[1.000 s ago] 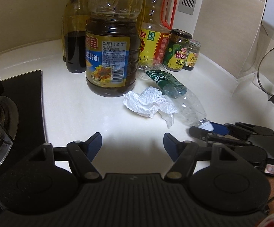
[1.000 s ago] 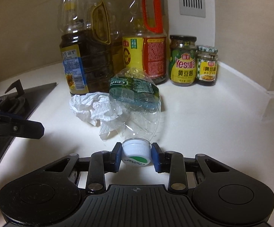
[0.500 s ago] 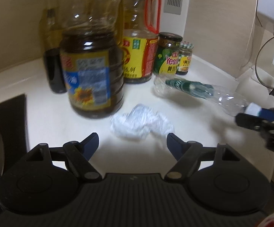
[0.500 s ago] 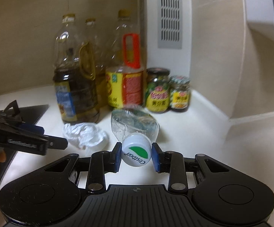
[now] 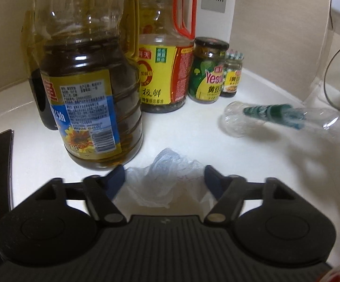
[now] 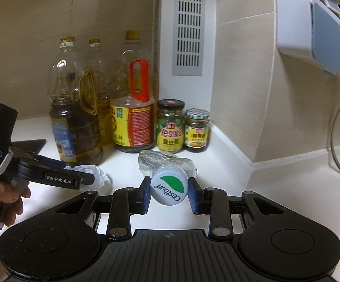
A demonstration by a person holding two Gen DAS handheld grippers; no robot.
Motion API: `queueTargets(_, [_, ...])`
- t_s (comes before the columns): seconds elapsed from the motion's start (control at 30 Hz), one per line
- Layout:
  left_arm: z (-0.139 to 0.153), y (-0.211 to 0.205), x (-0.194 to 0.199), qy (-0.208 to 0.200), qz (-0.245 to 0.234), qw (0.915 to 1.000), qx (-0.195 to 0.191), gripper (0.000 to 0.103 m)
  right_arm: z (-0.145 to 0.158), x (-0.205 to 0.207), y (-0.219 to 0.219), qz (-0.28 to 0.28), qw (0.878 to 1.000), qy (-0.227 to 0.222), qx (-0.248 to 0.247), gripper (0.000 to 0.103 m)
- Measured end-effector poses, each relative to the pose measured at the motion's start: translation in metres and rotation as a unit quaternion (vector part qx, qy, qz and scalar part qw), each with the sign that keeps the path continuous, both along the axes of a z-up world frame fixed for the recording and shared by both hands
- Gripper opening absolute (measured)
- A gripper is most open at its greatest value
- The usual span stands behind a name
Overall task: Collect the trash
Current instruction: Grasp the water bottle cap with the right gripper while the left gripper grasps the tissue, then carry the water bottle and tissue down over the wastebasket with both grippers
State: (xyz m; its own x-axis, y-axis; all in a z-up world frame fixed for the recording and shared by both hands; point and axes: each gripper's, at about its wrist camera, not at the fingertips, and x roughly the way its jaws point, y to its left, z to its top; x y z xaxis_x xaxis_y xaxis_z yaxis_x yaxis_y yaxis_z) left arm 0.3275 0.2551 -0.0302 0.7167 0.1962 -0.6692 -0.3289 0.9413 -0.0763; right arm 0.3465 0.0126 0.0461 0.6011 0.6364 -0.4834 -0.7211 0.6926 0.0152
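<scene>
- Right gripper (image 6: 169, 193) is clamped on the white cap of the empty water bottle (image 6: 167, 162), jaws narrowed down to about cap width. The bottle hangs off the counter (image 6: 228, 164), body pointing away toward 12 o'clock. In the left wrist view you can see it floating over at 3 o'clock.
- Left gripper (image 5: 164, 179) is about half open and its jaws have just been closing in. The crumpled tissue (image 5: 167, 181) sits right between the fingers, on the counter at 6 o'clock from the big oil jug (image 5: 87, 98). Can't tell if the pads actually press on it yet, looks like a loose straddle to me.
- Tip for this bit, imo: keep the fingertips low to the counter so they scoop the whole wad, and squeeze well past where it first touches, since tissue just squashes.
- Watch the left finger (image 5: 115, 181), it's just beside the jug base. Close straight, don't nudge the jug.
- Hold the bottle level meanwhile, a cap-only grip could let it swing.
</scene>
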Motion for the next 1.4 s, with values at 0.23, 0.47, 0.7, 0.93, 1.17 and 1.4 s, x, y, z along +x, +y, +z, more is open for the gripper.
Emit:
queueTargets(0.23, [0.000, -0.009, -0.005, 0.013, -0.008, 0.9998, 0.015, 0.030, 0.005, 0.001, -0.007, 0.003, 1.000, -0.002, -0.004, 0.033])
queueTargets(0.47, [0.021, -0.033, -0.028, -0.003, -0.013, 0.9999, -0.005, 0.026, 0.015, -0.004, -0.018, 0.016, 1.000, -0.007, -0.007, 0.033])
queueTargets(0.7, [0.032, -0.069, -0.051, -0.016, -0.008, 0.9997, -0.016, 0.026, 0.029, -0.013, -0.048, 0.036, 0.999, -0.020, -0.003, 0.032])
queueTargets(0.93, [0.043, -0.112, -0.070, -0.021, 0.009, 0.9996, -0.017, 0.026, 0.037, -0.019, -0.087, 0.059, 0.998, -0.027, 0.007, 0.032])
queueTargets(1.17, [0.058, -0.148, -0.079, -0.034, 0.003, 0.9991, -0.024, 0.026, 0.051, -0.022, -0.126, 0.065, 0.997, -0.033, 0.018, 0.032])
queueTargets(1.4, [0.070, -0.174, -0.081, -0.047, -0.017, 0.9983, -0.030, 0.026, 0.066, -0.024, -0.158, 0.061, 0.997, -0.032, 0.024, 0.032])
